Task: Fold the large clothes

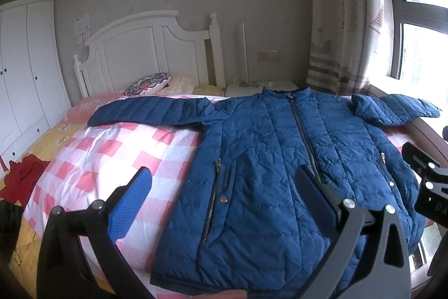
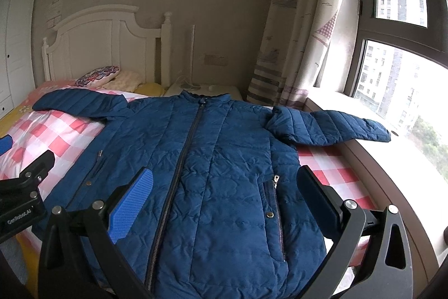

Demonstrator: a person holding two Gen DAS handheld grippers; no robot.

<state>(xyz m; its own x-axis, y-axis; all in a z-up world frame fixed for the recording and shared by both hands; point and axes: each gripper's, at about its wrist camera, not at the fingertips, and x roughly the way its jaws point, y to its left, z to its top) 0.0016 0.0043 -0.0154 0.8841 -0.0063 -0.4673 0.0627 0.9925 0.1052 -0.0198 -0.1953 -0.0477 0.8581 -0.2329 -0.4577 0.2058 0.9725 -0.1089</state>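
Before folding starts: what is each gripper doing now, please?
Left gripper: open, holding nothing, above the blue jacket.
Right gripper: open, holding nothing, above the same jacket.

We read "GenRobot.AI" in white letters on the black body of the left gripper (image 2: 21, 195), seen at the left edge of the right wrist view. Nothing else legible shows anywhere.
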